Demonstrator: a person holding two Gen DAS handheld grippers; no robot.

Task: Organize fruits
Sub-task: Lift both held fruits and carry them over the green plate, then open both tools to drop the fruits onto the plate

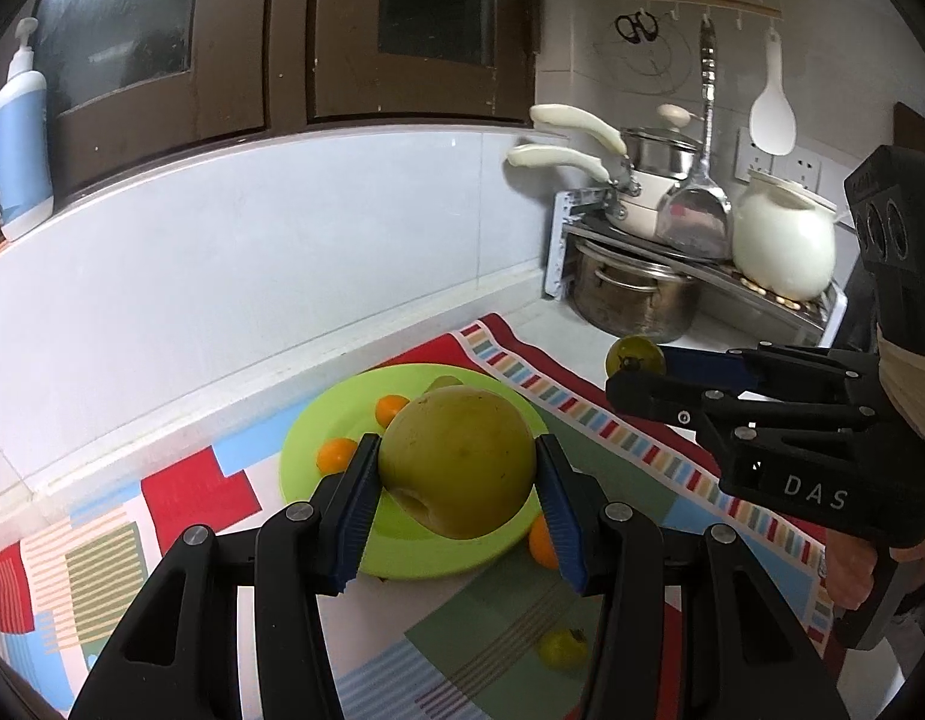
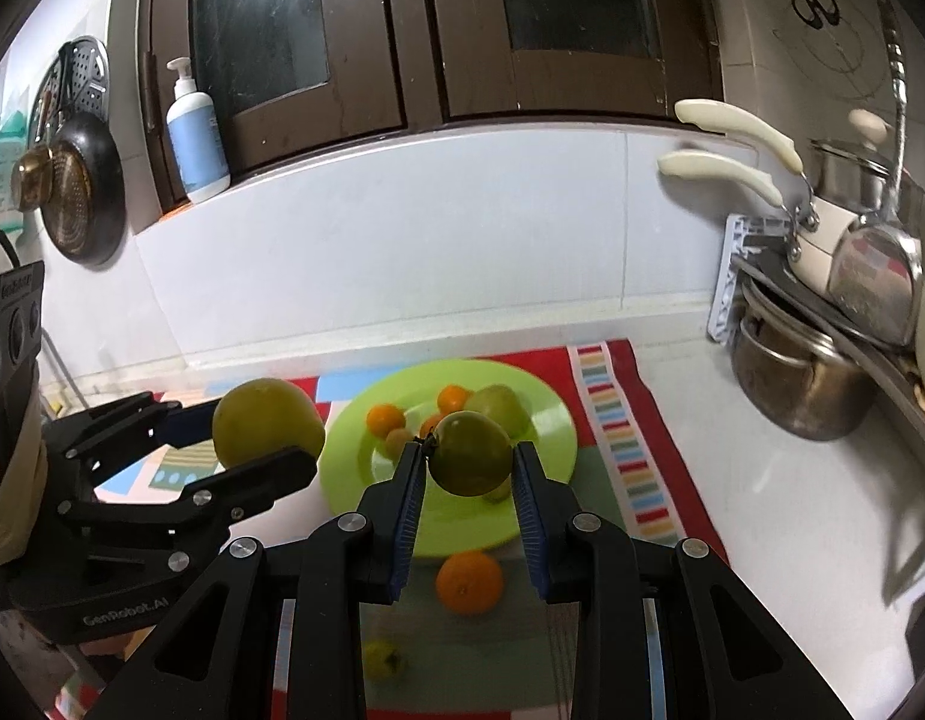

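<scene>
nearest the left wrist camera, the left gripper [image 1: 456, 468] has its jaws clenched on a large yellow-green pear-like fruit [image 1: 456, 459], the blue pads pressing its two sides, stem dimple turned down toward the camera. the fruit hangs above the front part of a lime green plate [image 1: 318, 438]. from the right wrist camera the same fruit [image 2: 264, 423] shows at the left, held off the cloth.

nearest the right wrist camera, the right gripper [image 2: 468, 468] is clamped on a smaller dull green round fruit [image 2: 471, 459], its dark stem end against the left pad. this fruit also hangs over the plate [image 2: 558, 420]. in the left view it [image 1: 633, 357] sits at the tip of the right gripper, which comes in from the right edge with a person's hand [image 1: 849, 576] around its grip.

below both, a patchwork cloth [image 1: 192, 492] of red, blue, green and striped blocks covers the desk. on it, near the cameras, lies a small yellow-green fruit [image 2: 383, 660], and just beyond it an orange [image 2: 468, 582] rests touching or just beside the plate's near rim.

on the plate lie small oranges [image 2: 384, 419], another green fruit [image 2: 498, 405] and a small brownish one, close together.

farther back stands a white tiled wall, with a corner rack [image 1: 654, 240] of steel pots, cream-handled pans and a white lidded pot at the right. on the window ledge stands a pump bottle [image 2: 195, 138]; dark brown window frames rise behind it.
</scene>
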